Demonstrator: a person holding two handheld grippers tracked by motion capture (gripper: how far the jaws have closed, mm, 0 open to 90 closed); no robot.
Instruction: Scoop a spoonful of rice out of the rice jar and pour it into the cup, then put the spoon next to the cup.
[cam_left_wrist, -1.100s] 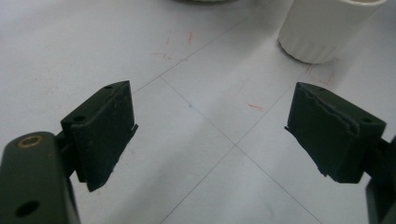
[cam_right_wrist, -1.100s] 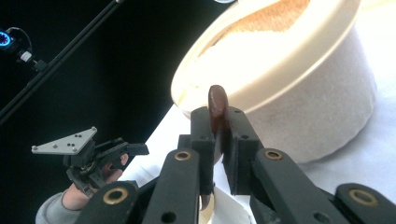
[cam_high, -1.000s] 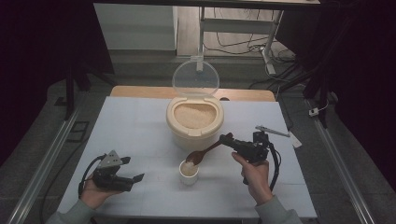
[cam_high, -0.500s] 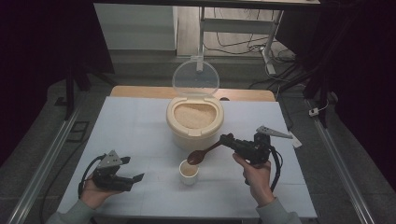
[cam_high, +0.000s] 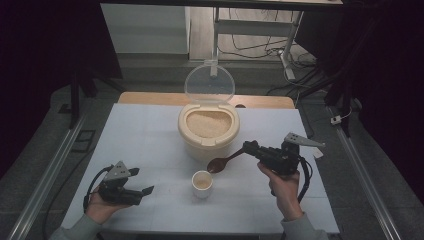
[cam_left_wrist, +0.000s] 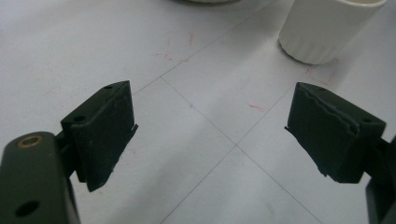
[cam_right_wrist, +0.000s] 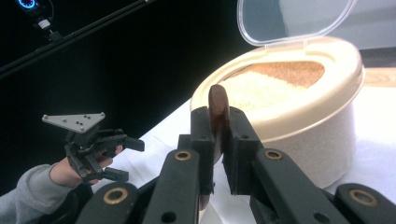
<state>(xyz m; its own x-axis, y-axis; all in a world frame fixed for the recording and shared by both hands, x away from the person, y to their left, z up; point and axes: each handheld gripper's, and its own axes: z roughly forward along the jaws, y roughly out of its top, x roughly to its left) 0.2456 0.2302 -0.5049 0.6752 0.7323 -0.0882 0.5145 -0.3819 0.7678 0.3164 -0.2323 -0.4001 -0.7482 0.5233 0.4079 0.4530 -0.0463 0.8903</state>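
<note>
A cream tub of rice (cam_high: 208, 131) stands at the table's middle with its clear lid (cam_high: 209, 83) raised; it also rises behind the jaws in the right gripper view (cam_right_wrist: 299, 107). My right gripper (cam_high: 248, 148) is shut on the handle of a brown wooden spoon (cam_high: 223, 161), whose bowl hangs just above and right of a small white cup (cam_high: 202, 183). In the right gripper view the spoon (cam_right_wrist: 217, 111) stands edge-on between the pads. My left gripper (cam_high: 146, 190) rests open near the front left, the cup (cam_left_wrist: 327, 28) ahead of its jaws.
The white table (cam_high: 140, 145) ends at a wooden strip at the back. Dark floor, metal rails and cables surround it. A person's hands hold both grippers at the near edge.
The right gripper has risen a little and carried the spoon bowl up and away from the cup's mouth. The left gripper has stayed in place.
</note>
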